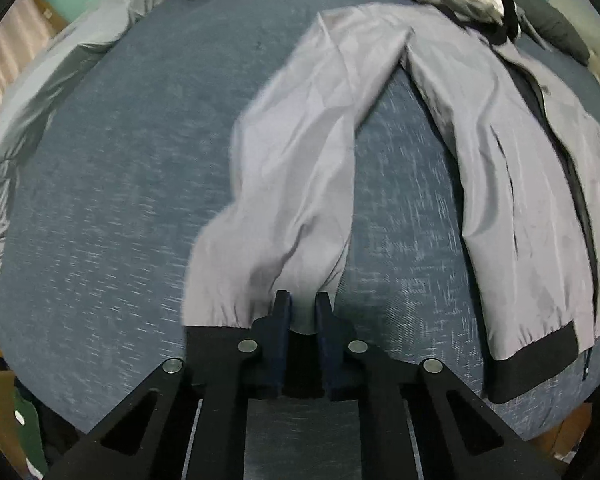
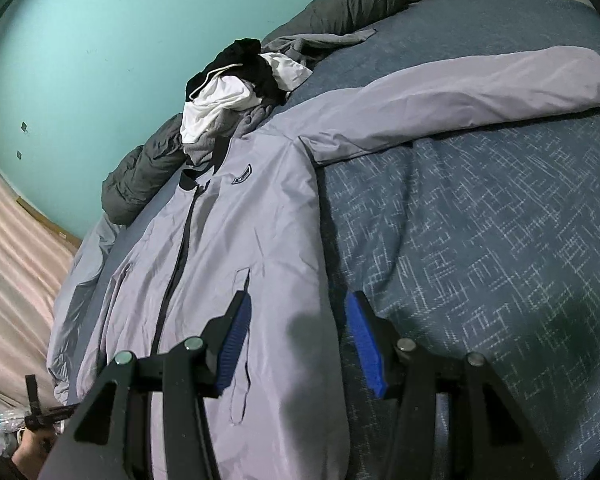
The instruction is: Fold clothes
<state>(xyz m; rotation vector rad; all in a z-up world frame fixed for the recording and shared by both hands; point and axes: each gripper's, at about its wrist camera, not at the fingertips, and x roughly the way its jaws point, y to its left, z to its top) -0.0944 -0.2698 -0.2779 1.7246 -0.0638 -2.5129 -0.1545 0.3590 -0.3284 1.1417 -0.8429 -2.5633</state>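
Note:
A light grey zip jacket [image 1: 520,200] with black hem and cuffs lies face up on the blue bed cover [image 1: 120,200]. One sleeve [image 1: 300,160] runs from the shoulder down to my left gripper [image 1: 303,300], which is shut on the fabric just above the black cuff [image 1: 214,344]. In the right wrist view the jacket front [image 2: 240,220] shows its dark zip, a chest badge and a side pocket. My right gripper [image 2: 298,300] is open, its blue pads astride the jacket's side edge, nothing held. The other sleeve [image 2: 480,84] lies stretched out across the bed.
A pile of black and white clothes [image 2: 228,92] sits at the jacket's collar. A dark quilt [image 2: 360,0] lies behind it along the teal wall. Another grey garment [image 1: 40,100] lies at the bed's left edge. Pale curtain [image 2: 12,240] hangs at the left. A hand [image 2: 32,454] shows low left.

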